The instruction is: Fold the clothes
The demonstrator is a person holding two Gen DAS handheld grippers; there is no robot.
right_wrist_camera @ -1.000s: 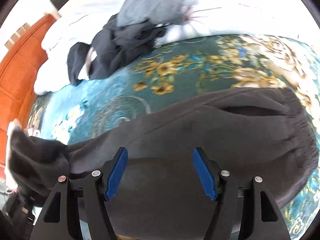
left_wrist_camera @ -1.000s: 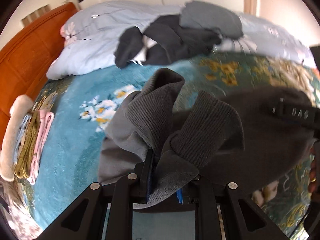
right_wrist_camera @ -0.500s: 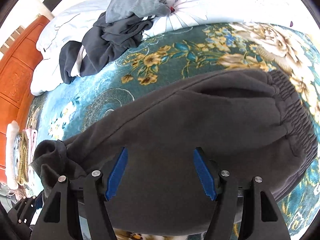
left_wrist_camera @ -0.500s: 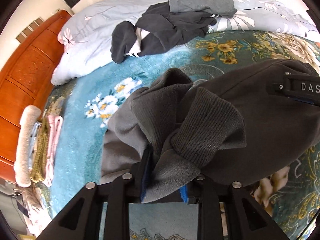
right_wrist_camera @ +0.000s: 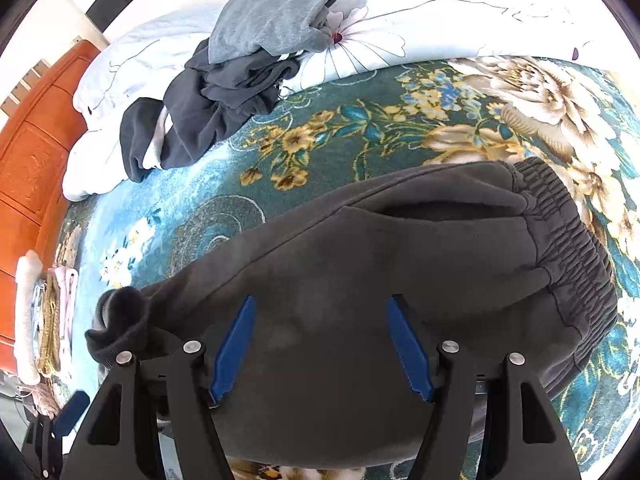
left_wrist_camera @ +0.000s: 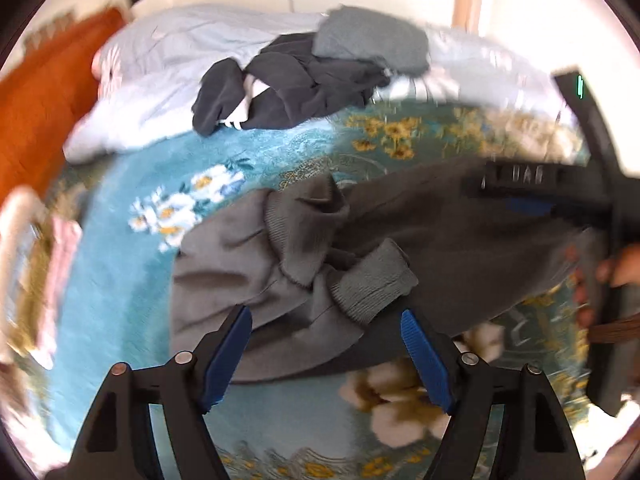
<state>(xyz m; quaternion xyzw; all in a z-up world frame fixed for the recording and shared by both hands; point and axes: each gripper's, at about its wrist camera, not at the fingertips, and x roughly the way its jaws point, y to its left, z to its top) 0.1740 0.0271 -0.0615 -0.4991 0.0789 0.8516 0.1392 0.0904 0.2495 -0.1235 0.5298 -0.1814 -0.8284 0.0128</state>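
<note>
Dark grey sweatpants (left_wrist_camera: 460, 240) lie folded over on the teal floral blanket (left_wrist_camera: 120, 280). Their two ribbed cuffs (left_wrist_camera: 372, 284) rest loose on the fabric, just ahead of my left gripper (left_wrist_camera: 326, 356). Its jaws are opening and the blue pads (left_wrist_camera: 228, 356) stand wide apart, touching no cloth. My right gripper (right_wrist_camera: 320, 348) hangs open over the middle of the sweatpants (right_wrist_camera: 400, 272), with the elastic waistband (right_wrist_camera: 568, 240) to its right and a cuff (right_wrist_camera: 120, 320) to its left. The right gripper (left_wrist_camera: 520, 196) also shows over the pants in the left wrist view.
A heap of dark clothes (right_wrist_camera: 208, 120) under a grey garment (right_wrist_camera: 272, 16) lies on the pale floral duvet (right_wrist_camera: 420, 20) at the back. The orange wooden headboard (right_wrist_camera: 28, 152) runs along the left, with a stack of folded clothes (right_wrist_camera: 44, 312) beside it. A hand (left_wrist_camera: 616, 268) holds the right tool.
My left gripper has let go of the bunched cuffs, spread its jaws and drawn back a little. The cuffs now lie flat on the pants. The right gripper stays open.
</note>
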